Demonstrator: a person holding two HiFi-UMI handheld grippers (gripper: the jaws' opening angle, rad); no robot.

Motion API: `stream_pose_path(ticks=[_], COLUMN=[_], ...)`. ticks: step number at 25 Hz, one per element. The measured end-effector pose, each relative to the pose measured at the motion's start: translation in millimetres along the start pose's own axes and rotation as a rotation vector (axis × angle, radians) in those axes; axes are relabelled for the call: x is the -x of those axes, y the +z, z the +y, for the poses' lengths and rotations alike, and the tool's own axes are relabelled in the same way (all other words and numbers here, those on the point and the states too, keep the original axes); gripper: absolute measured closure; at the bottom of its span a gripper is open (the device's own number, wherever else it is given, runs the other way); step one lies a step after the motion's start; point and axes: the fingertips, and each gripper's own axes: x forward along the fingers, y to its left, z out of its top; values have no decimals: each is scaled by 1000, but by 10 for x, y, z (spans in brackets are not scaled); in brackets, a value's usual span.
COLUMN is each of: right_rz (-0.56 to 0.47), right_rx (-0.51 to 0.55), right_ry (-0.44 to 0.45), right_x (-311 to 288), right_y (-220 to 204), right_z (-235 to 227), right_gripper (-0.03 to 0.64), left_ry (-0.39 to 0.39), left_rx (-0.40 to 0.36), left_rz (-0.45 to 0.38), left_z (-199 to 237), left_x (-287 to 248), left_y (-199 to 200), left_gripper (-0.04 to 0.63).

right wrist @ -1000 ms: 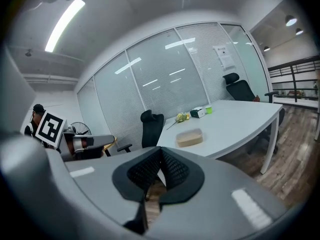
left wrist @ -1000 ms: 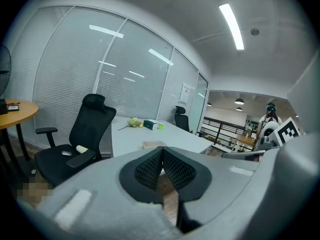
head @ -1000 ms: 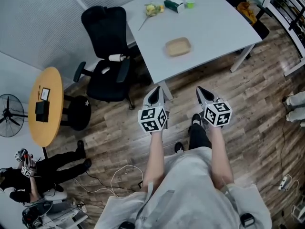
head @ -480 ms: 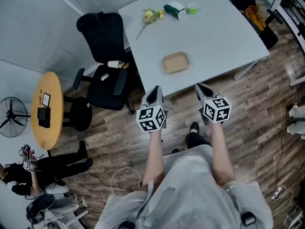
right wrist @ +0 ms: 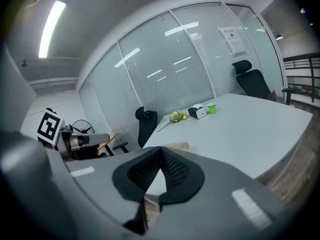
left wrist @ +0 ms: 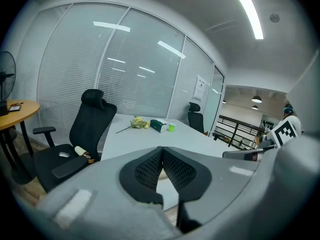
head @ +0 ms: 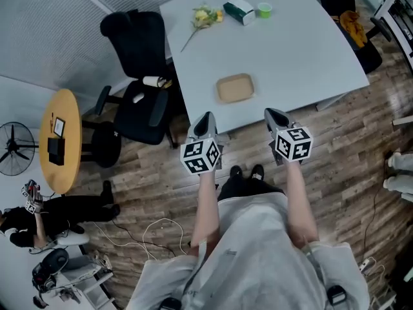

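Left gripper (head: 205,117) and right gripper (head: 275,113): both sets of jaws pressed together, nothing between them. Held side by side and level at the near edge of the table (head: 293,50), probably just a carrying posture.

Tray (head: 234,88): flat on the table, at 1 o'clock from the left gripper and 11 o'clock from the right, apart from both.

Chair (head: 137,60) at 10 o'clock. Flower (head: 205,17), box (head: 239,10) and cup (head: 263,8) at the far end, 12 o'clock.

Versus a second ago: table edge and tray closer to the grippers; jaws unchanged.
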Motion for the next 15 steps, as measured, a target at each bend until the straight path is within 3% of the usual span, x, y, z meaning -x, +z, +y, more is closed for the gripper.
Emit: stream_pose_path(ticks=[15], right_rz=[40], right_rx=[0], right_ry=[-56], right_x=[-654], right_y=[194], right_z=[-392], right_gripper=[613], left_ry=[-10], left_rx=[40], left_rz=[61], left_z=[288], left_x=[-861], left_y=[18], left_gripper=[594])
